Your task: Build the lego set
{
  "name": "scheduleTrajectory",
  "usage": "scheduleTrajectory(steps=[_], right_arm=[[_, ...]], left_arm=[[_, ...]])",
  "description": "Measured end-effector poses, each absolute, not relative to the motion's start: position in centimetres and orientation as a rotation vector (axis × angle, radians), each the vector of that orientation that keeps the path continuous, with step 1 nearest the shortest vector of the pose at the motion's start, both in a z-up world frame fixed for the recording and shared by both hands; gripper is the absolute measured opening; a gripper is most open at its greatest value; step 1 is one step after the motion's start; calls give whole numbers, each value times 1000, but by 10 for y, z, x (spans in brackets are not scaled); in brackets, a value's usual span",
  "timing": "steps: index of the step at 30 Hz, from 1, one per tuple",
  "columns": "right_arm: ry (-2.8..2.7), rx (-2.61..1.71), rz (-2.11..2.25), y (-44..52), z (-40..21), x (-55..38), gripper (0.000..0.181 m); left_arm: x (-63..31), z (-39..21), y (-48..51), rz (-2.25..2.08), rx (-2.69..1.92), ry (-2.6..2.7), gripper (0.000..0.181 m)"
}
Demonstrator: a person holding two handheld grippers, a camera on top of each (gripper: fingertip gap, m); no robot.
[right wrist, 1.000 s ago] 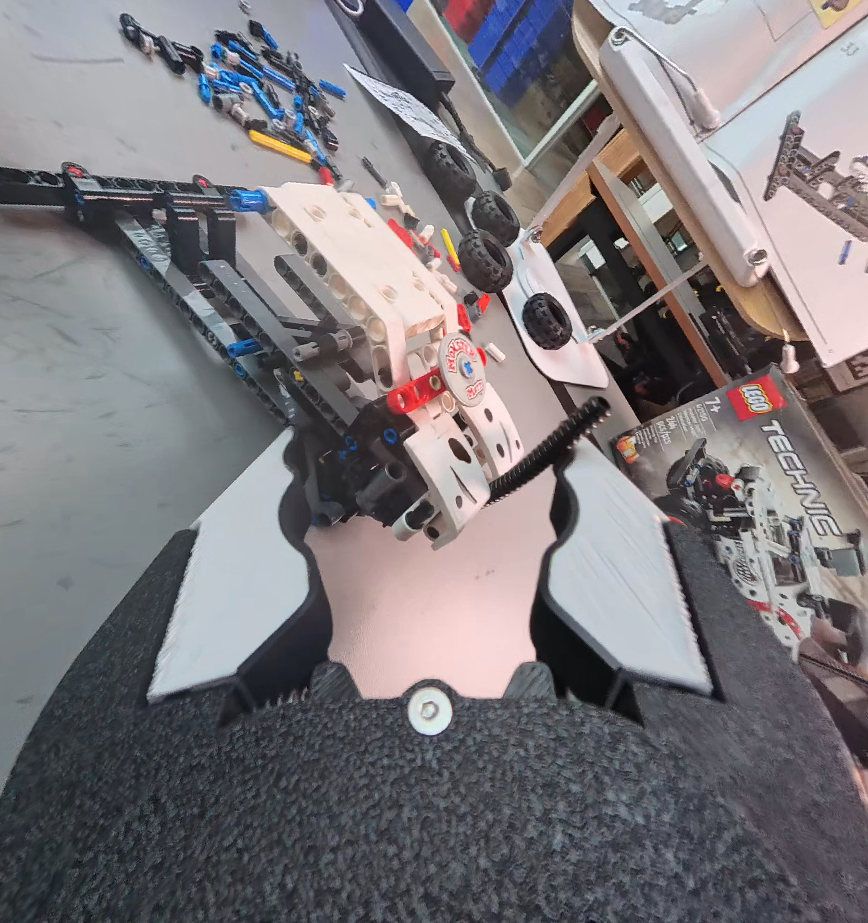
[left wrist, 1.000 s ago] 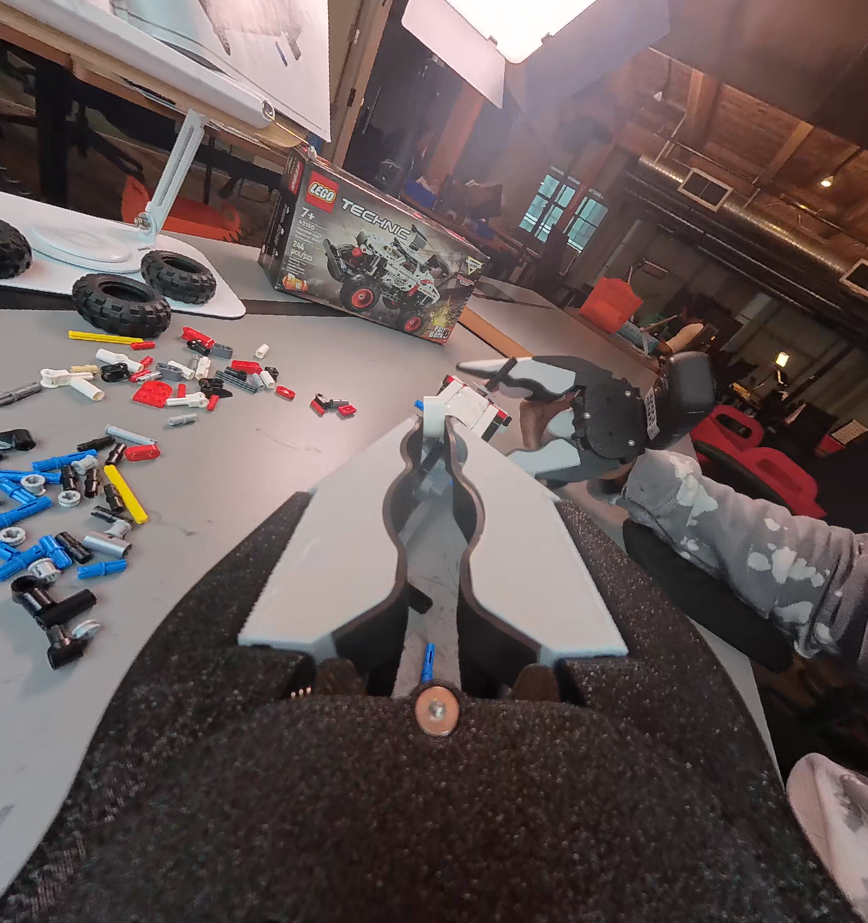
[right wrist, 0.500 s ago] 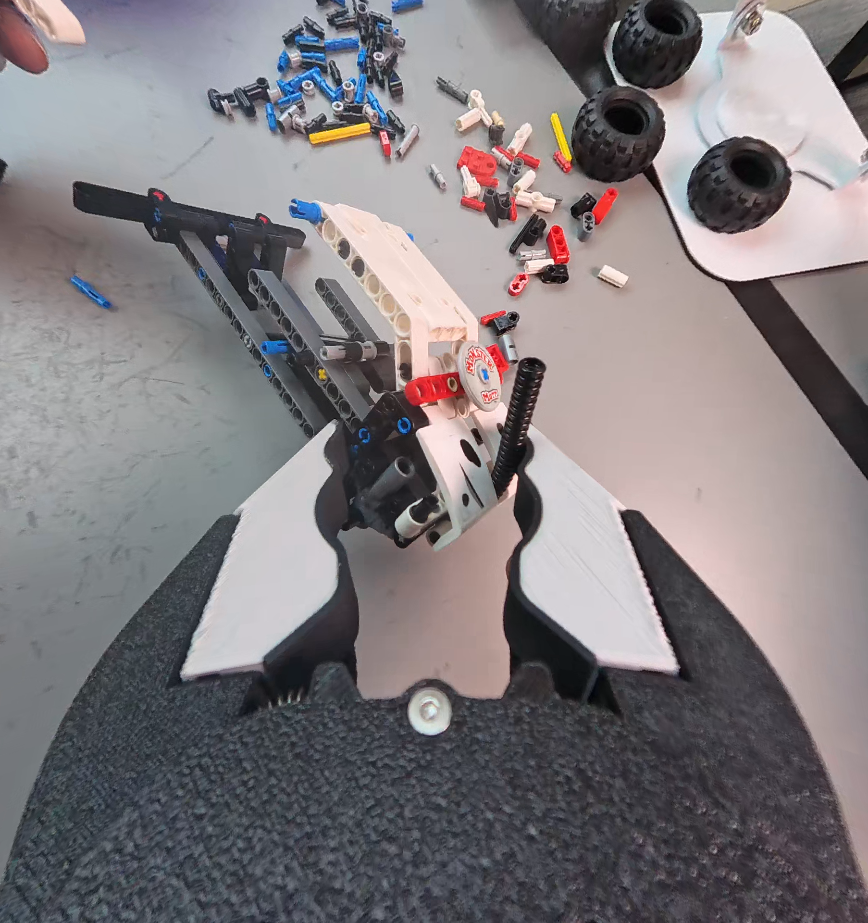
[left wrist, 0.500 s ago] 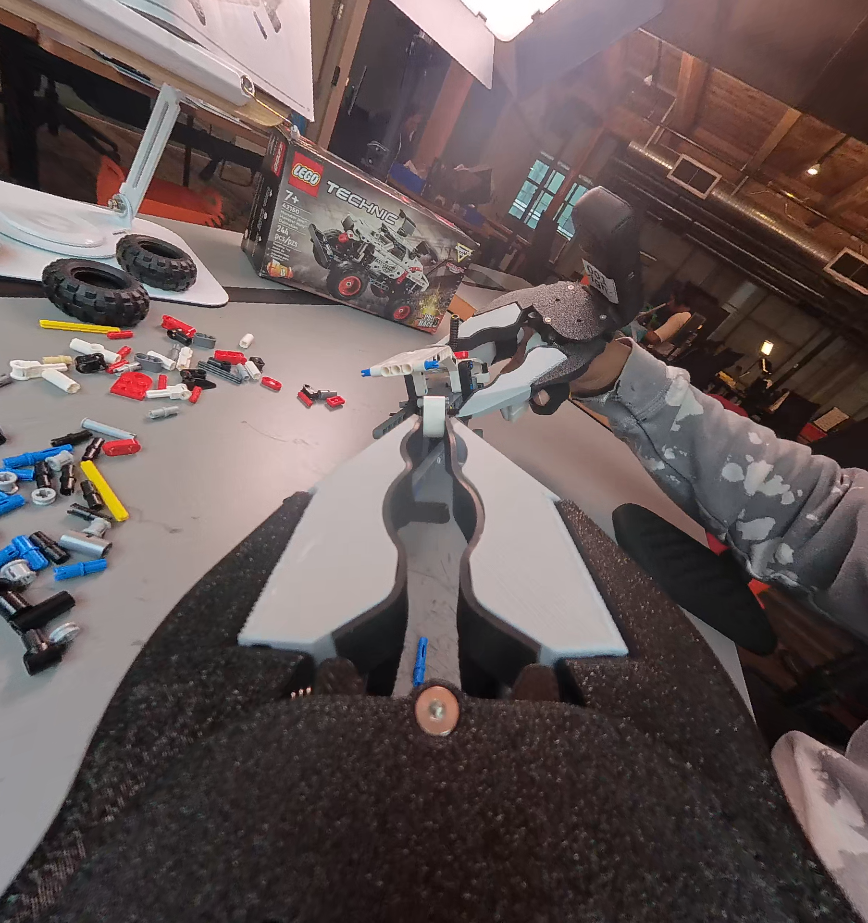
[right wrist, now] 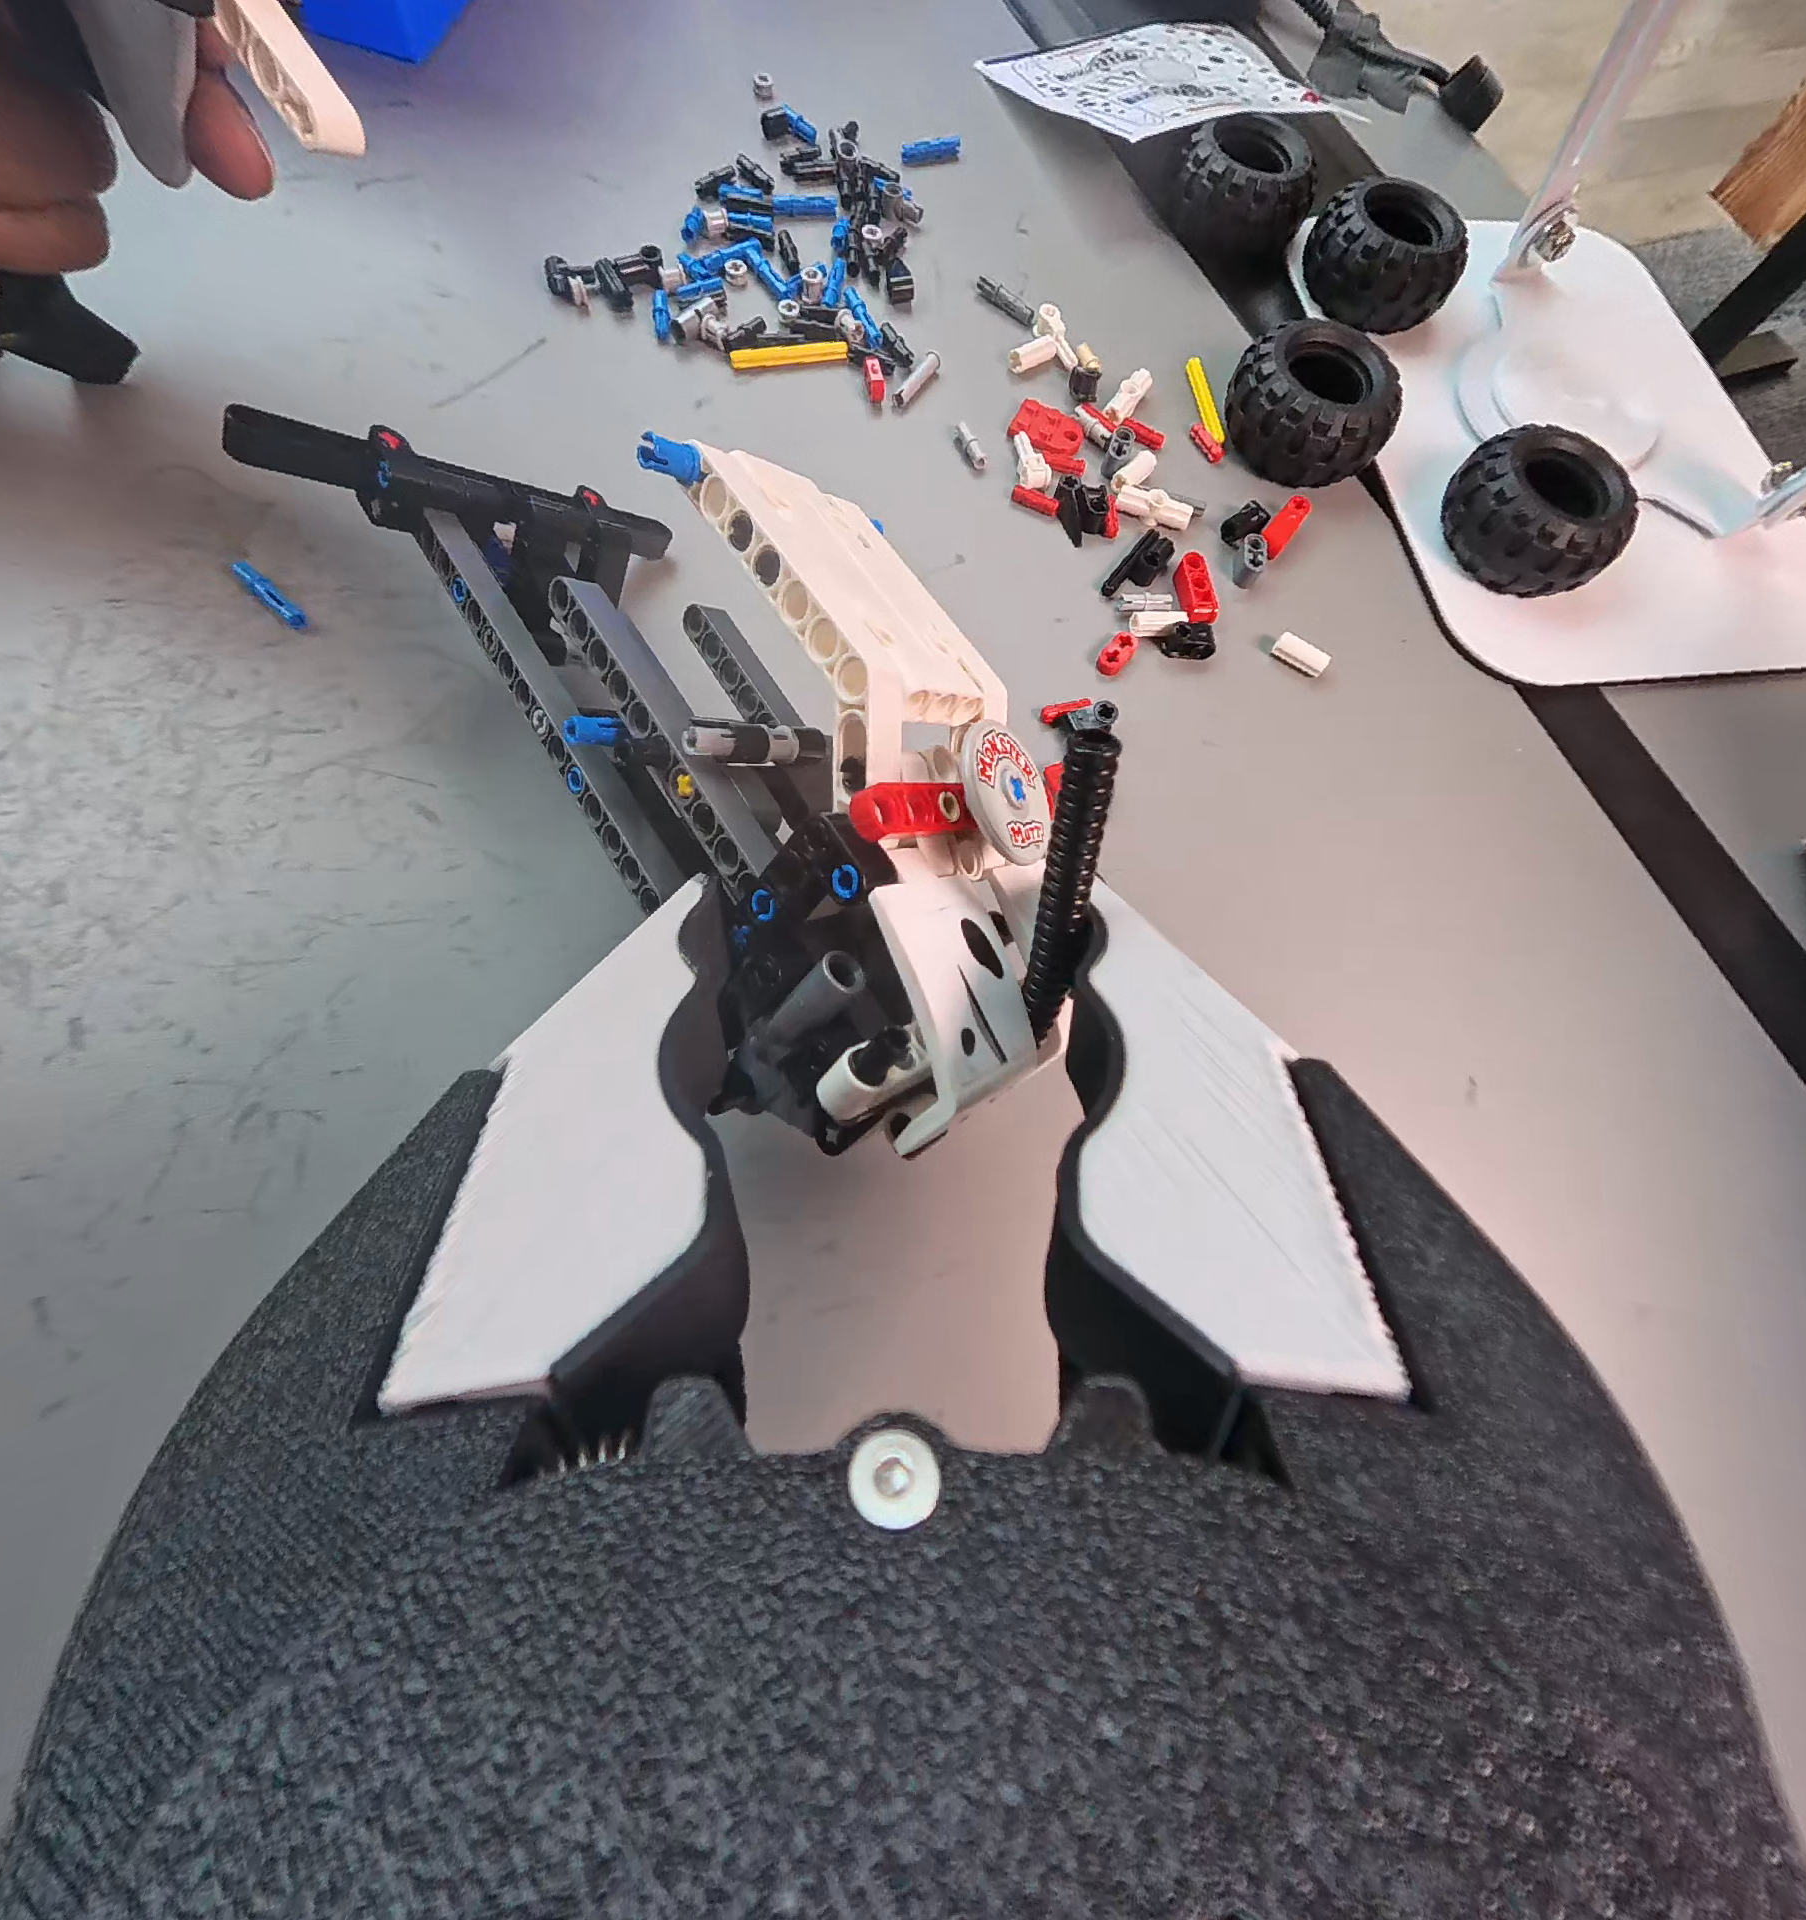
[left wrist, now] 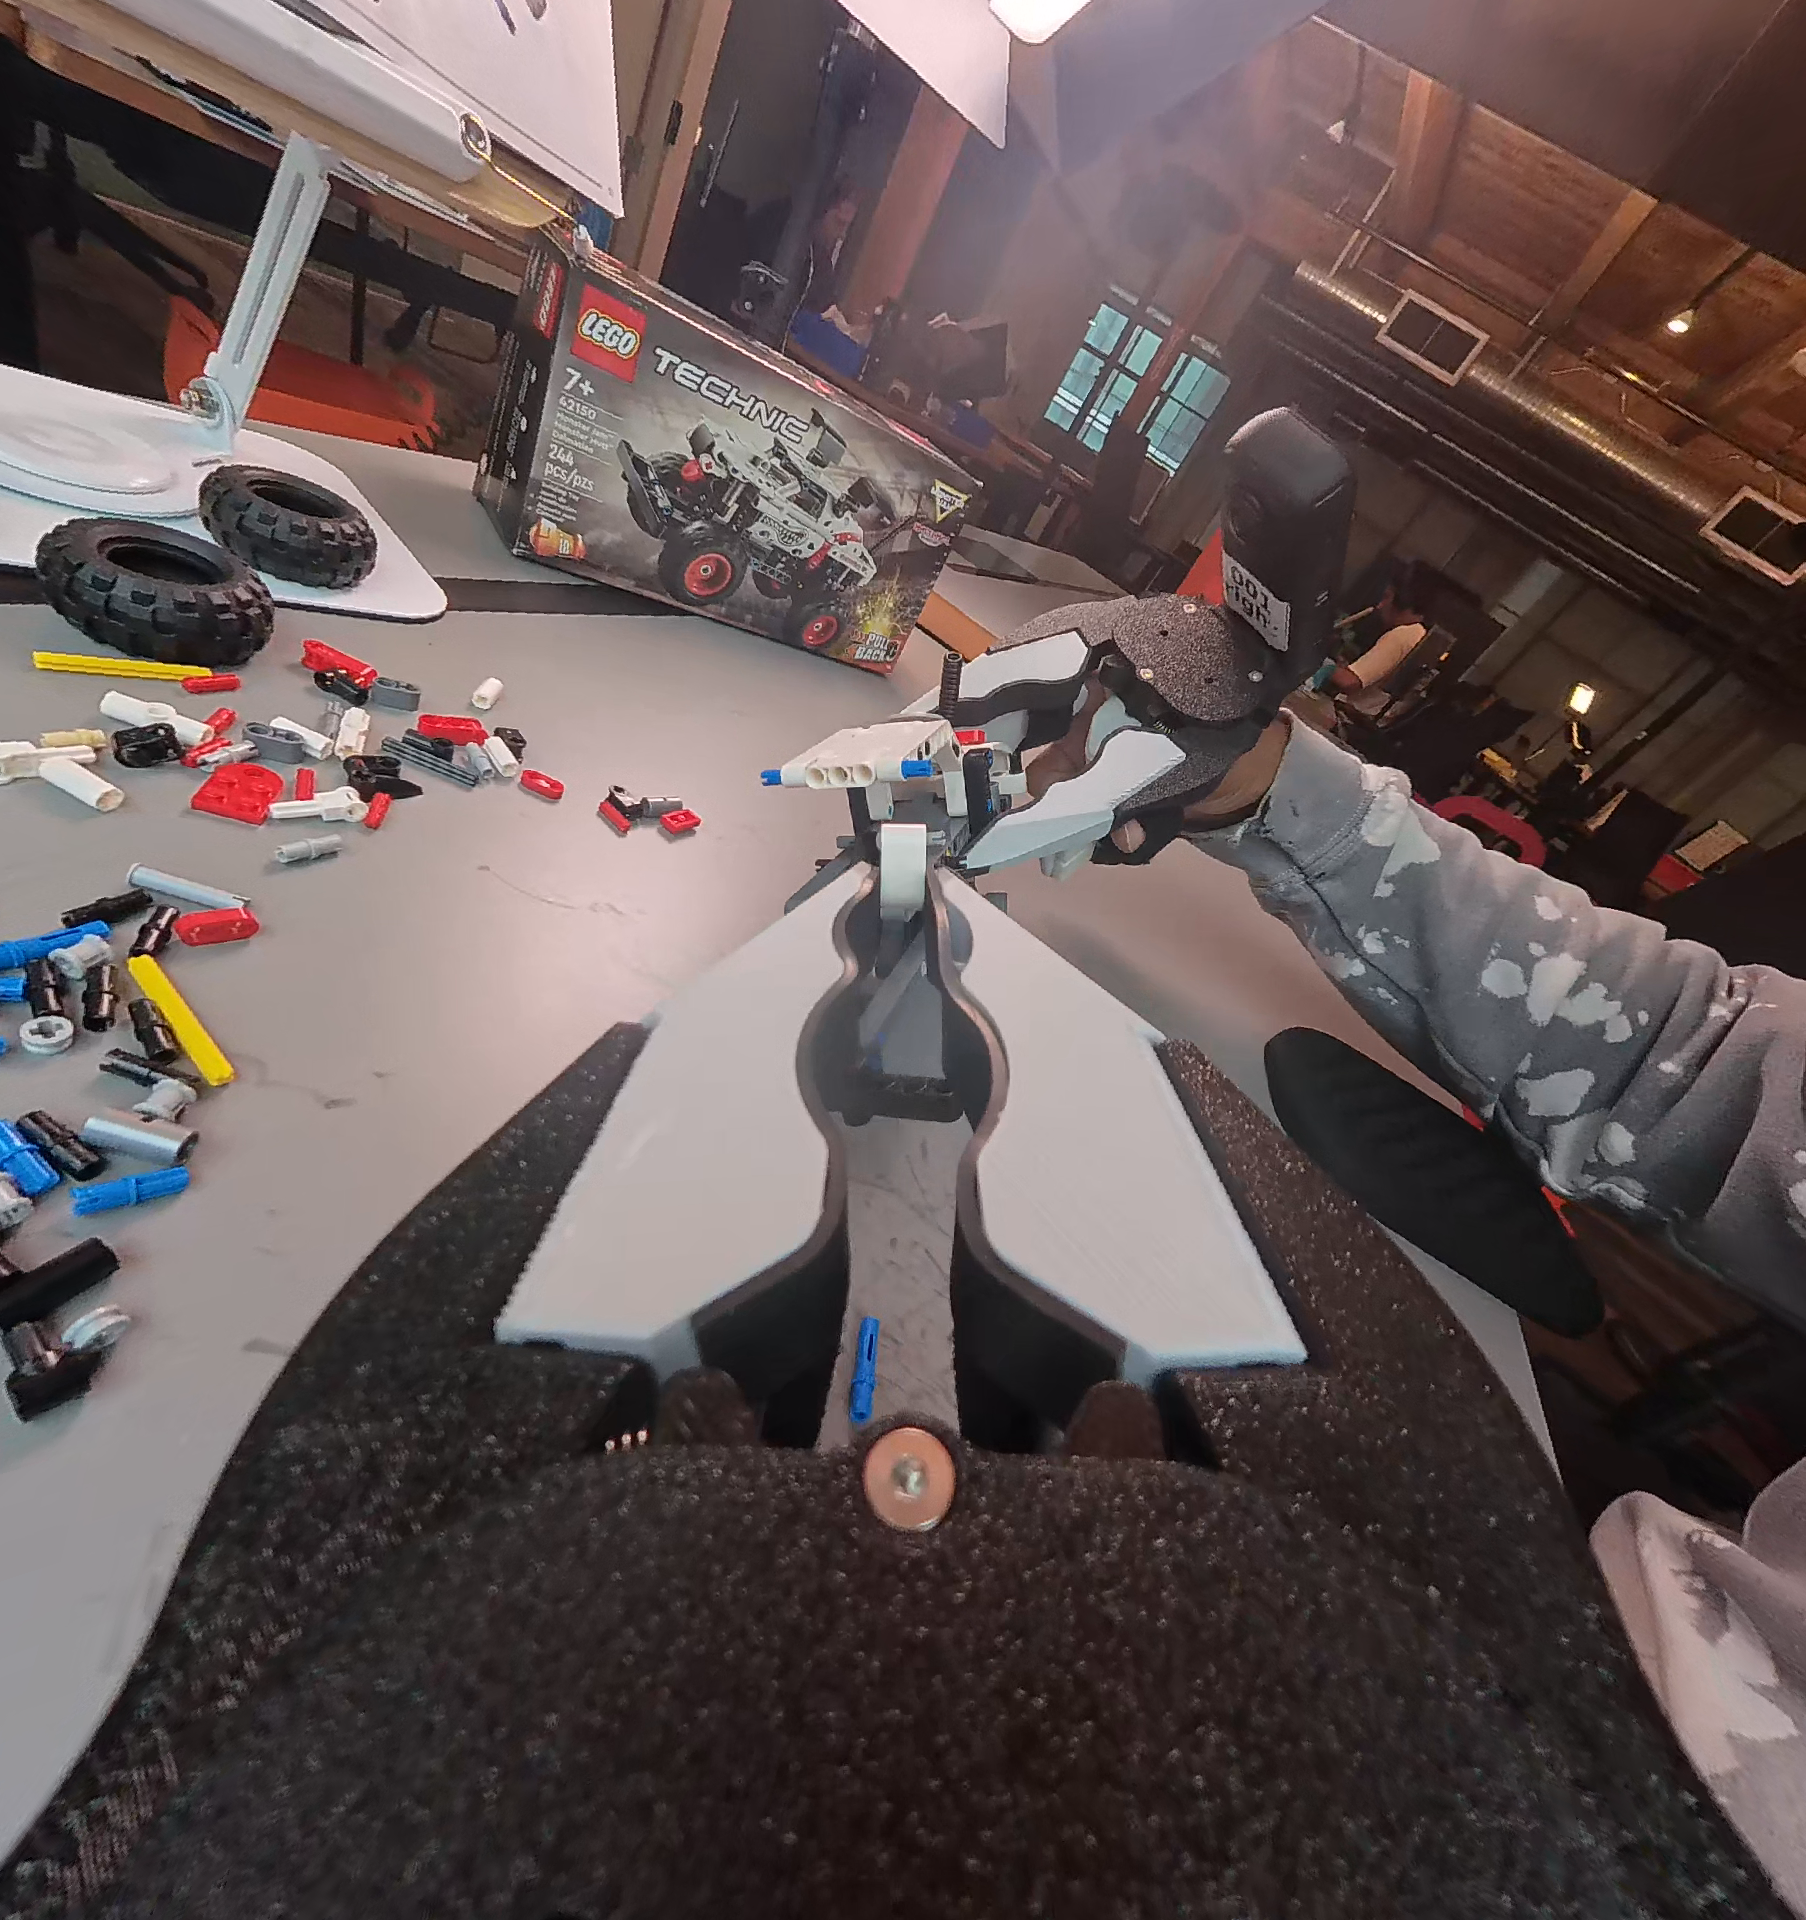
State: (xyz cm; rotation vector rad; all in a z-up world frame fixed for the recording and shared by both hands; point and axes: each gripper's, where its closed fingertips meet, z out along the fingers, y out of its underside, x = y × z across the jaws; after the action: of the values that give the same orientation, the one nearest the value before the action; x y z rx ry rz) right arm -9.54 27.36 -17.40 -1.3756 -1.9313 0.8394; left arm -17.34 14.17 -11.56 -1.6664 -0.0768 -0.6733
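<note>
The half-built white, black and grey lego truck chassis (right wrist: 733, 727) is clamped at its near end by the right gripper (right wrist: 883, 966), above the middle of the grey tabletop (right wrist: 151, 883). A small white curved lego piece (left wrist: 901, 862) is pinched by the left gripper (left wrist: 904, 883). Four black rubber tyres (right wrist: 1309, 400) are grouped at the far right edge.

Printed writing shows on the set box (left wrist: 712, 488), the right hand-held gripper's sticker (left wrist: 1254, 613) and the model's round disc (right wrist: 1008, 790).
</note>
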Motion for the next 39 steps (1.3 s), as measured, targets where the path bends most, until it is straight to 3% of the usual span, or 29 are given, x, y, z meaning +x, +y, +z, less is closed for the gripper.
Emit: scheduleTrajectory(steps=[39], right_arm=[[-1887, -1096, 618, 267, -175, -88, 71]], left_arm=[[-172, -117, 142, -682, -1668, -78, 6]])
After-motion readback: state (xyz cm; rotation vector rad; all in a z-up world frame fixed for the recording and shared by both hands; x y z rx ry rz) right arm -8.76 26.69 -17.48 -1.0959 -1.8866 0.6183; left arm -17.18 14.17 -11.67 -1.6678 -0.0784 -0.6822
